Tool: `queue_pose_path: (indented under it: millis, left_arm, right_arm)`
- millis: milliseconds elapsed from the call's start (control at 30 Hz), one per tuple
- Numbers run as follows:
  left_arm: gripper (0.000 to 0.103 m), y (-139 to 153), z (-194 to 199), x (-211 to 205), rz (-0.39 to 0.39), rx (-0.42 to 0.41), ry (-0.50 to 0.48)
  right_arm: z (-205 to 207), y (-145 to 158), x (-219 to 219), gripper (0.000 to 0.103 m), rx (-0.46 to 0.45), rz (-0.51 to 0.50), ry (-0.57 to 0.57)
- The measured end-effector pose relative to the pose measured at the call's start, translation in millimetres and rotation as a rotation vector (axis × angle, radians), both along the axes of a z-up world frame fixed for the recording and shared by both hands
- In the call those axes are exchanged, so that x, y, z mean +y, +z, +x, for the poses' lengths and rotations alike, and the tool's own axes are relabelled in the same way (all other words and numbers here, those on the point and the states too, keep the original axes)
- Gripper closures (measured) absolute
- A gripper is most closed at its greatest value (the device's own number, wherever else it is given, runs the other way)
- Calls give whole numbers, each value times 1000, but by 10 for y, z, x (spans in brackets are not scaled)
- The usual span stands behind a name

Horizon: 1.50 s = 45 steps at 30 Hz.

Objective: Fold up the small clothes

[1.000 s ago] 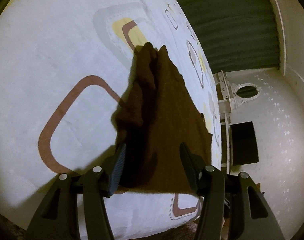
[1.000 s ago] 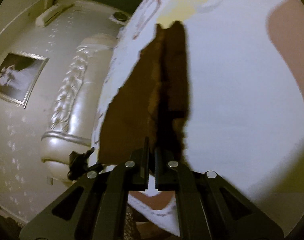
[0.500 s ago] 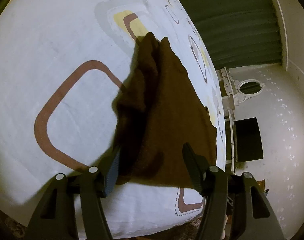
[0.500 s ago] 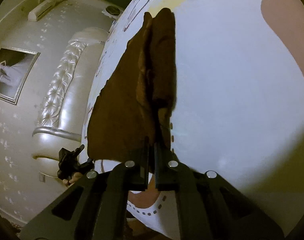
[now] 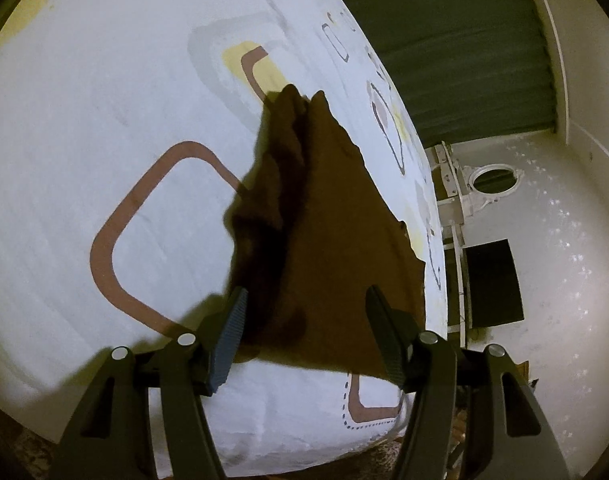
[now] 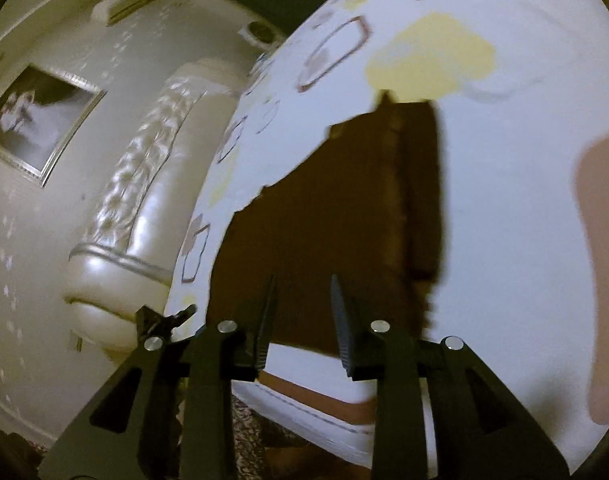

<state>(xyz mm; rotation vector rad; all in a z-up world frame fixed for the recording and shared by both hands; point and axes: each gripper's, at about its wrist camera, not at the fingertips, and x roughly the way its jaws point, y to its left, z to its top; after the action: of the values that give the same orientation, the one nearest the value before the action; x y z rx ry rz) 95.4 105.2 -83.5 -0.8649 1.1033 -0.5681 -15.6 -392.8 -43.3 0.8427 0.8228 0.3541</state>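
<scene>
A: Brown cloth [image 5: 328, 240], small, knit-looking. Judging soft, light, floppy, won't hold shape. Lies flat on the patterned bedsheet [image 5: 104, 100] near the bed's edge, one side already doubled over.

B: Grab points?

A: Near corners or the near hem, pinch both layers. The middle would just bunch.

B: Left gripper [image 5: 304, 328]?

A: Jaws apart, about mid-width, near edge of the cloth between them, pads not pressing. Holding nothing.

B: Right gripper [image 6: 302, 320]?

A: Jaws opening, narrow gap, the cloth [image 6: 344, 220] just beyond the tips, its near hem between them. Not gripped.
</scene>
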Motion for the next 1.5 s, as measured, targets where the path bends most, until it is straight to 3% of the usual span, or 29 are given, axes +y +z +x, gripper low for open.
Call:
queue_pose_path:
  millis: [200,500,700,867,1067,1133,1300,1433,1500]
  left_arm:
    - [38,-115,-7,22,-35,7,26]
    - [36,-148,27,-38,-122,7,24]
    - [35,-177,81,-48,-128,9,29]
    - [35,-225,146,-28,-157,41,62]
    - [29,-199,232,-162,-111,44,30]
    - [29,-200,249,-195,-134,41,19]
    - [65,-391,301,-255,-239,139,8]
    - [68,-566,337,-61,-376,224,60]
    - [68,-589,359,19,-402,233,92]
  right_arm:
    - [331,-6,672,75,16,27,122]
    - [535,-491,1542,75,96,120,243]
    - [477,-829,1645,75,175,121,208]
    - [436,-862,1653,76,174,116,197]
    - [408,-865,1661,76,179,128,179]
    - [399,-871,1661,76,182,130,174]
    - [380,-874,1669,76,185,126,164]
    - [367,-862,1667,76,189,125,160]
    - [371,-858,1672,76,190,124,159]
